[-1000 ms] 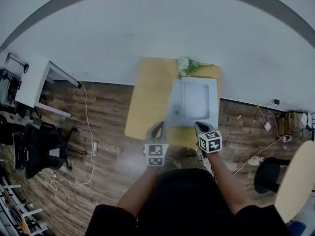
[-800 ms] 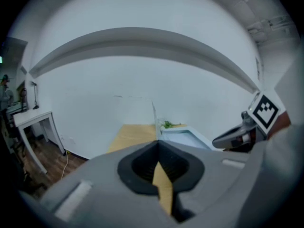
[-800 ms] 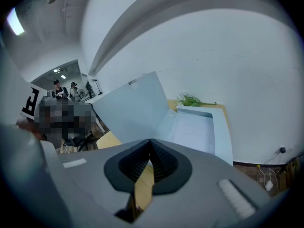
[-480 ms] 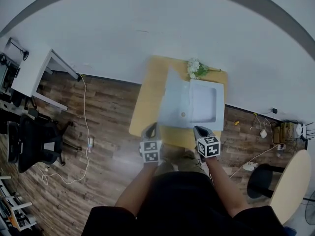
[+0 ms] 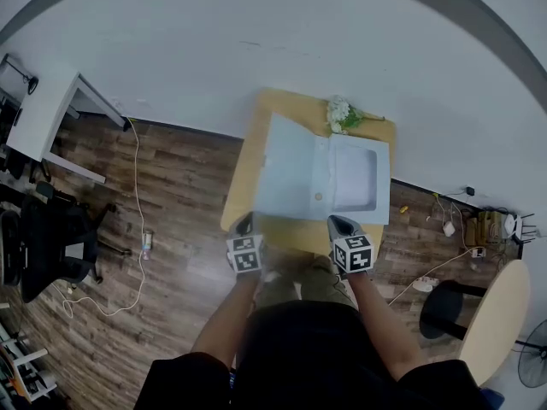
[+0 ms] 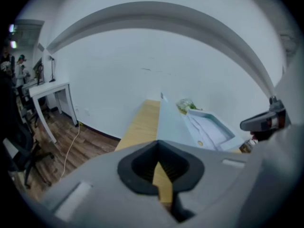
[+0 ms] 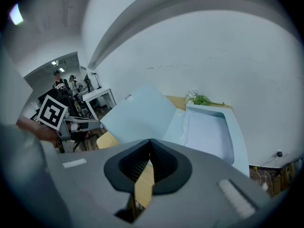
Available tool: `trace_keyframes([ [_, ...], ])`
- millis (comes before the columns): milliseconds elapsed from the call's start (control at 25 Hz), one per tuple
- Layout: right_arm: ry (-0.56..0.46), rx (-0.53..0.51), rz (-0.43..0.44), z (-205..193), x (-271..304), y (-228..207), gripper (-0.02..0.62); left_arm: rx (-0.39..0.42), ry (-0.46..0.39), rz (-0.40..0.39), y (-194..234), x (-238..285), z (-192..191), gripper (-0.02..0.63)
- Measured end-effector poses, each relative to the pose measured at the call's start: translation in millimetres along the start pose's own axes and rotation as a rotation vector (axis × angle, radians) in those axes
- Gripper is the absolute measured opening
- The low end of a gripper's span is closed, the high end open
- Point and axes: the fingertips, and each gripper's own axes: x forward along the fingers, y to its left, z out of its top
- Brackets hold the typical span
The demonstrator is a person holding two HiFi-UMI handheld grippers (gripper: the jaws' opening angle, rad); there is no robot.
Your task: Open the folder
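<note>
A light blue folder (image 5: 320,176) lies open on the small wooden table (image 5: 291,233). Its cover (image 5: 286,167) has swung over to the left, and in the right gripper view the cover (image 7: 140,113) still stands slanted above the table. White papers (image 5: 355,178) fill the right half. My left gripper (image 5: 246,225) hangs off the table's near left corner, shut and holding nothing, well clear of the cover. My right gripper (image 5: 339,223) is at the near edge in front of the folder, its jaws shut on nothing. Past each gripper's own jaws I see the folder (image 6: 199,127) (image 7: 204,132).
A small bunch of white flowers (image 5: 342,114) lies at the table's far edge against the white wall. A white desk (image 5: 51,118), an office chair (image 5: 51,246) and a floor cable (image 5: 137,212) are at the left. A round table (image 5: 491,323) and stool (image 5: 444,310) stand at the right.
The folder's cover has swung from upright over to the left. My left gripper drew back, down and left, away from it. My right gripper pulled back a little toward the near edge.
</note>
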Motion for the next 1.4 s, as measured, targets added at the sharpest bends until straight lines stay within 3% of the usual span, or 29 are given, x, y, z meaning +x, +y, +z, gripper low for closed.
trace_keyframes([
  [120,0.020,-0.016,-0.007,-3,10,4,0.003,-0.049,0.029,0.005,17,9,-12,0.000],
  [480,0.021,-0.029,-0.010,-4,39,22,0.003,-0.036,0.117,0.032,50,42,-50,0.000],
  [680,0.010,-0.017,-0.009,1,48,33,0.003,-0.077,0.091,0.057,65,49,-48,-0.002],
  [1000,-0.007,-0.002,-0.030,1,37,35,0.002,-0.012,0.050,-0.005,43,26,-42,0.000],
  [1400,-0.116,0.019,-0.029,4,-17,29,0.002,0.061,-0.067,-0.142,-46,-24,-22,0.002],
])
